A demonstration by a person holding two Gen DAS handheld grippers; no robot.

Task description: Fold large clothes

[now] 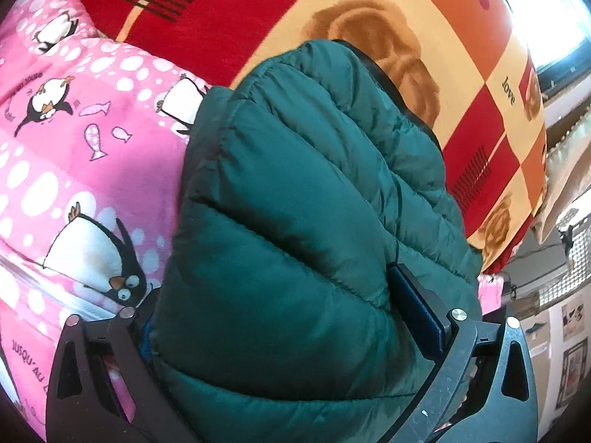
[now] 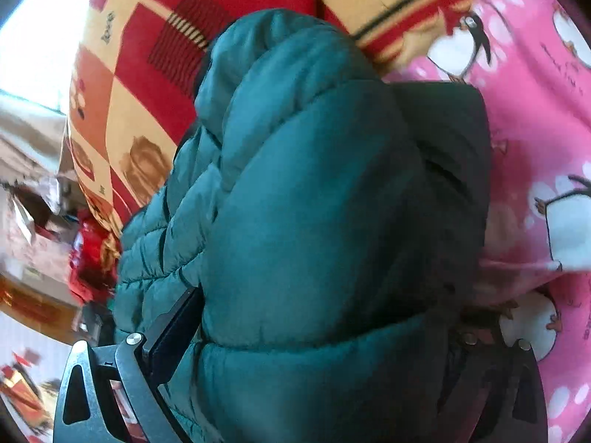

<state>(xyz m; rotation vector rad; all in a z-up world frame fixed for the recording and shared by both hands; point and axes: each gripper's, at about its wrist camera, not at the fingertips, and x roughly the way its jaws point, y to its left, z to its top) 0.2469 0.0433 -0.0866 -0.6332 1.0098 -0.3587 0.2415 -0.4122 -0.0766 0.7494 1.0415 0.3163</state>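
Bedding fills the background in both views: a pink blanket [image 1: 74,170] printed with penguins, fish and white spots, and a red, orange and cream quilt [image 1: 461,85] with rose motifs and the word "love".

Jacket [image 1: 295,221]: green, quilted, puffy. It lies bunched between the fingers of both tongs and fills the centre of each view, with the blanket and quilt behind it.

Left tongs [image 1: 288,317]: clamped on the jacket. One blue-padded finger [image 1: 417,310] presses into the fabric on the right of the view, where the padding bulges around it. The other finger, on the left, is mostly buried behind the fabric. In this view the pink blanket is to the left of the jacket and the quilt above and to the right.

Right tongs [image 2: 325,317]: also clamped on the jacket [image 2: 314,203]. One dark-padded finger [image 2: 177,317] is sunk into a seam on the left of the view; the opposite finger is hidden in shadow under a fold. A darker lining panel [image 2: 454,170] shows along the jacket's right edge. Pink blanket [image 2: 535,118] is to the right, quilt [image 2: 147,74] to the upper left.

Room edges are blurred; a bright window [image 1: 546,18] shows at the top right of the left view.
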